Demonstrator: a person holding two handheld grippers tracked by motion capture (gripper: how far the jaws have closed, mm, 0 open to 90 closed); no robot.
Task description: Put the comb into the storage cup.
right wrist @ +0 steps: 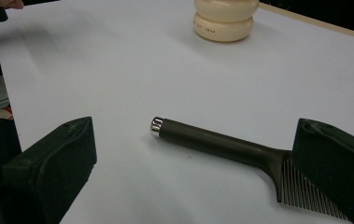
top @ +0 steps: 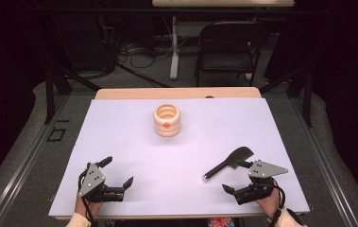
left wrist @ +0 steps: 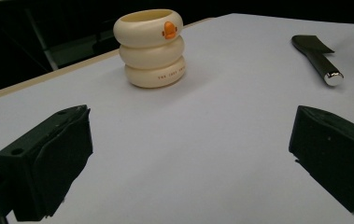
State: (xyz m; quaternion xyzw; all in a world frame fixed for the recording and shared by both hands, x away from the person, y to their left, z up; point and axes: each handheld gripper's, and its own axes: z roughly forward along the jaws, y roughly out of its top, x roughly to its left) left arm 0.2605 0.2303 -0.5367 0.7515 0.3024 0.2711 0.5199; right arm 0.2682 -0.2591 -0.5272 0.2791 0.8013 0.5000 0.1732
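Dark room; a folding chair [top: 227, 45] and cables on the floor stand beyond the counter [top: 120, 142], which carries a white sheet over a wooden top. Two items lie on the sheet.

Item one: a cream holder [top: 166, 120], shaped as three stacked rings, upright at the far centre. It bears an orange duck mark on the top ring and small lettering on the lowest ring. Its mouth is open; from the high view the inside appears ribbed, and its contents cannot be determined. In the left gripper view the holder [left wrist: 149, 47] stands well ahead of the jaws.

Item two: a dark comb [top: 228, 163] with a silver-capped handle, lying flat at the near right, handle end towards the centre. In the right gripper view the comb [right wrist: 221, 144] lies between the jaws, teeth close to the right-hand jaw, without contact visible.

Left hand-held gripper [top: 115, 174]: near left of the counter, jaws wide, nothing between them, well apart from the holder.

Right hand-held gripper [top: 237, 177]: near right, jaws wide, just beside the comb, gripping nothing.
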